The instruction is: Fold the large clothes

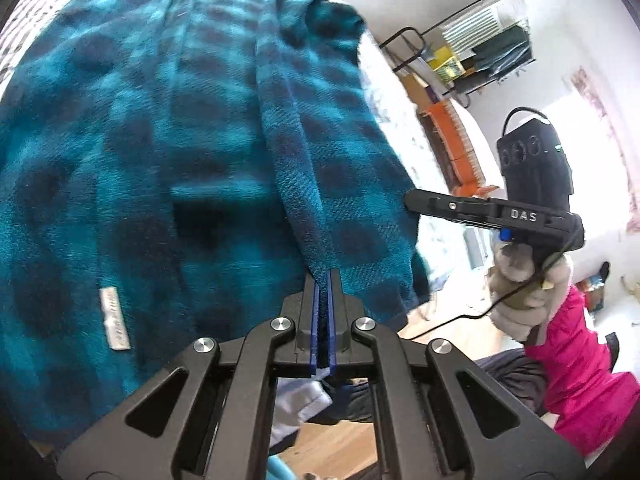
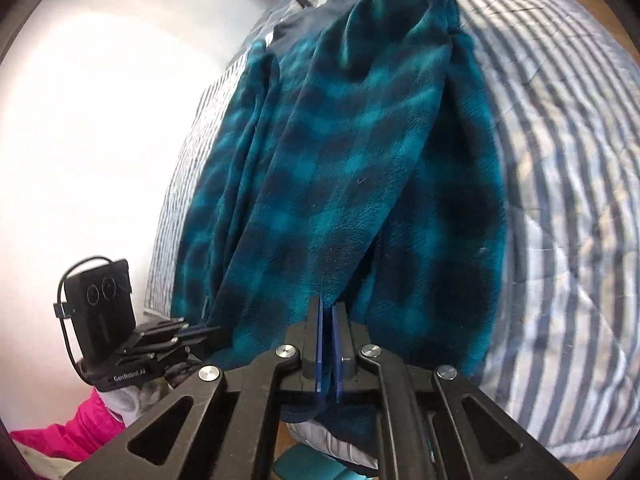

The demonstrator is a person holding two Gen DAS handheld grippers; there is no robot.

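Teal plaid fleece garment [image 2: 360,184] is spread long across a bed with a blue-and-white striped quilt [image 2: 560,168], its near hem lifted off the mattress edge by both tools. The bed sits against a bright white wall [image 2: 100,140] on one side. Past the other side of the bed, the left wrist view shows a black wire rack [image 1: 480,52] stuffed with papers and an orange bin [image 1: 456,136] beside it, plus wood floor [image 1: 332,448] below.

Left tool [image 1: 323,280] is clamped shut on a bunched fold of the fleece hem, blue pads squeezed right on the fabric. Right tool [image 2: 327,308] is pinched on the hem too, with a sliver of gap between the pads where the fabric feeds in. A small white label [image 1: 114,318] shows on the fleece near the left tool.

The garment's far end reaches nearly to the quilt's far edge. There's bare striped quilt to the right of the fleece, only a narrow strip on the wall side.
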